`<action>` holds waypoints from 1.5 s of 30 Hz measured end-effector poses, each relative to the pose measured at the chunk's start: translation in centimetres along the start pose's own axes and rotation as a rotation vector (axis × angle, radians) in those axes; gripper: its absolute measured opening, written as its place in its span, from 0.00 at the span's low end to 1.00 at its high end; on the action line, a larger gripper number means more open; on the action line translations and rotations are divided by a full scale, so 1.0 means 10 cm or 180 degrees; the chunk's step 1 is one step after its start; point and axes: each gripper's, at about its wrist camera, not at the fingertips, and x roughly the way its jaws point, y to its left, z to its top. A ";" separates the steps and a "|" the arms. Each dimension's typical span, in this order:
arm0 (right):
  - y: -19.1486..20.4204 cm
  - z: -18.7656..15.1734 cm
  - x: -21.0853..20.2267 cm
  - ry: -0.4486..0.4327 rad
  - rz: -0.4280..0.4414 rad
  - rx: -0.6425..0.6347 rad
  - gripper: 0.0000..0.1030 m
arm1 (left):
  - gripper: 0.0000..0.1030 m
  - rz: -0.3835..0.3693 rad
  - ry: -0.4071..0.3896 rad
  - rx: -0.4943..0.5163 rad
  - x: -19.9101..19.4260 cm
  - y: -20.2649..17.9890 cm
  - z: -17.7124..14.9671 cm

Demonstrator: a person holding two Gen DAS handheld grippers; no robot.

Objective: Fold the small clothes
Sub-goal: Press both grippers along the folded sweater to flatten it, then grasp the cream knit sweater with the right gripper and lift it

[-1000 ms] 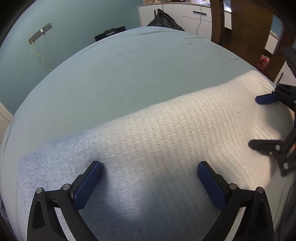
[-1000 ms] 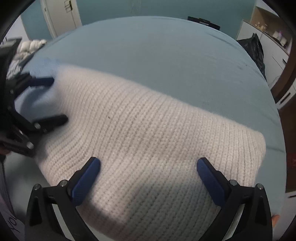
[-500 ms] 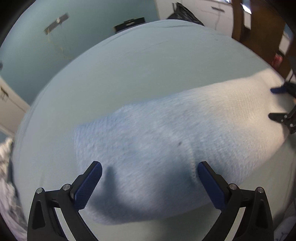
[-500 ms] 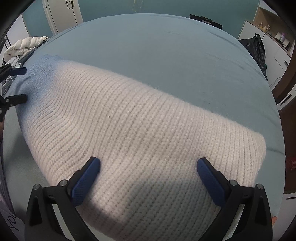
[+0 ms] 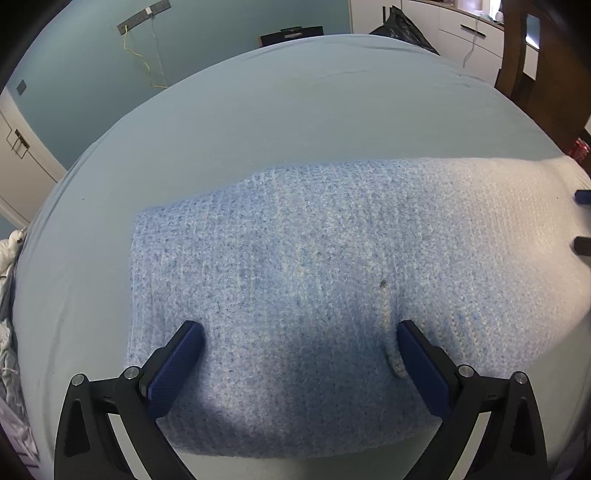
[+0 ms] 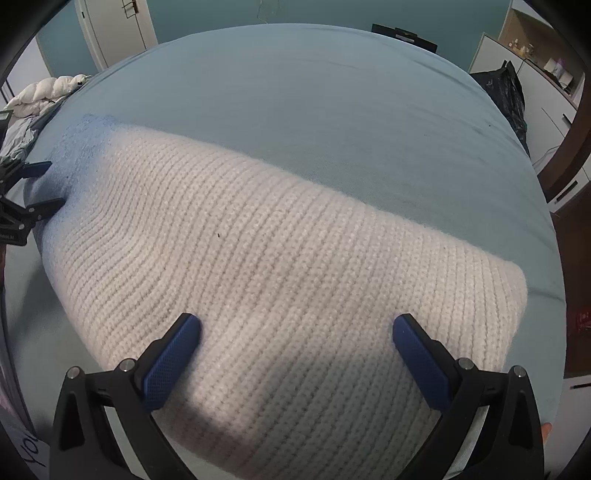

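A knitted garment point(image 5: 314, 258), speckled blue at one end and cream at the other point(image 6: 277, 277), lies folded flat on a pale blue bed sheet point(image 5: 295, 110). My left gripper point(image 5: 301, 356) hovers open over the blue end, fingers spread wide with nothing between them. A short knitted cord point(image 5: 391, 332) lies on the fabric beside its right finger. My right gripper point(image 6: 297, 350) stands open over the cream end, holding nothing. Each gripper's tips show at the edge of the other's view: the right gripper point(image 5: 581, 221) and the left gripper point(image 6: 38, 186).
The bed sheet point(image 6: 332, 110) stretches far beyond the garment. A white quilted jacket point(image 6: 48, 92) and other clothes lie at the bed's left edge. A black bag point(image 6: 506, 92), white cabinets point(image 5: 461, 33), a wooden post point(image 5: 543, 74) and a red can point(image 5: 580, 147) stand at the right.
The left gripper has drawn back and left toward the blue end of the garment, so more of that end and the sheet shows. The right gripper has hardly moved.
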 end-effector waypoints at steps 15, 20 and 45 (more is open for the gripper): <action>0.26 -0.02 0.00 -0.0111 0.0261 -0.0298 0.99 | 1.00 0.0503 -0.0042 0.0424 -0.45 -0.48 0.05; 0.27 0.05 0.01 -0.0130 0.0296 -0.0298 0.99 | 1.00 -0.0081 -0.0146 0.0788 -0.55 -1.09 -0.01; 0.75 0.20 -0.10 0.0308 0.0190 -0.0659 0.99 | 1.00 -0.0285 0.0125 0.0787 -0.75 -0.74 -0.40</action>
